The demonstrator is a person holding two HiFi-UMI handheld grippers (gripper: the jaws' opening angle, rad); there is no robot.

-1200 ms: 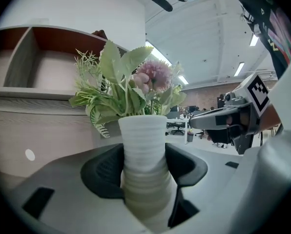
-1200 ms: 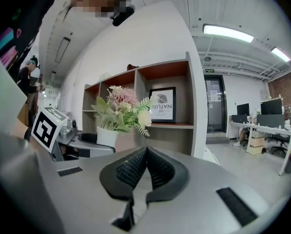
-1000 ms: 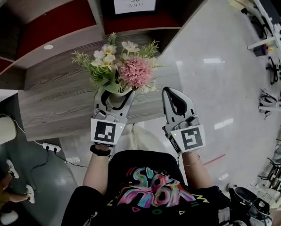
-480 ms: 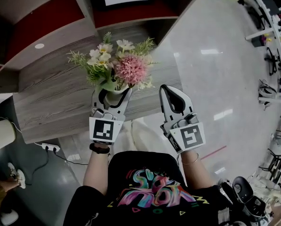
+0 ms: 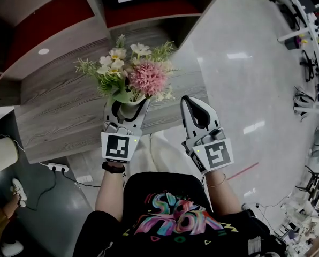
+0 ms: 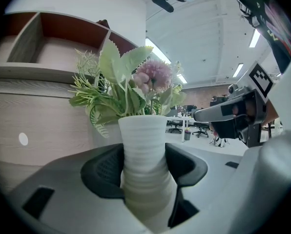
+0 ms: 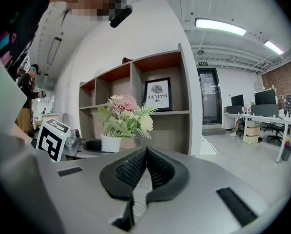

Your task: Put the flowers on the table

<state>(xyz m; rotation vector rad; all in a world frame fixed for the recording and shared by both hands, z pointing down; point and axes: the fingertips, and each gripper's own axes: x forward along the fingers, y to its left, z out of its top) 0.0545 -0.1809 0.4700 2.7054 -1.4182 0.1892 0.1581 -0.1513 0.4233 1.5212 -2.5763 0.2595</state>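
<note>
- Grey wood-grain table top (image 5: 58, 111) runs across below the camera, butted against a shelf unit (image 7: 135, 84) with red-brown back panels.
- A framed print (image 7: 157, 95) stands in one of the shelf's open compartments.
- To the right it's glossy pale floor (image 5: 245, 90) with ceiling lights mirrored in it, and office desks (image 7: 262, 118) with monitors stand far back in the room.
- Down at the left, a white power strip (image 5: 58, 167) lies on the darker floor beside the table's end.
- Now the container: a white ribbed vase (image 6: 144, 155), upright and narrowing at the waist.
- In it is a bunch of flowers (image 5: 135, 76): one big pink bloom (image 5: 147, 79), small cream blossoms, green leaves and ferny sprigs.
- Left gripper (image 5: 129, 105) is clamped on the vase, with a black pad pressed against each side of its waist.
- The vase sits over the table's near edge in the head view, but I can't tell whether its base touches the wood.
- Right gripper (image 5: 191, 103) is beside it on the right, well clear of the vase, with its jaws pressed together and nothing between them.
</note>
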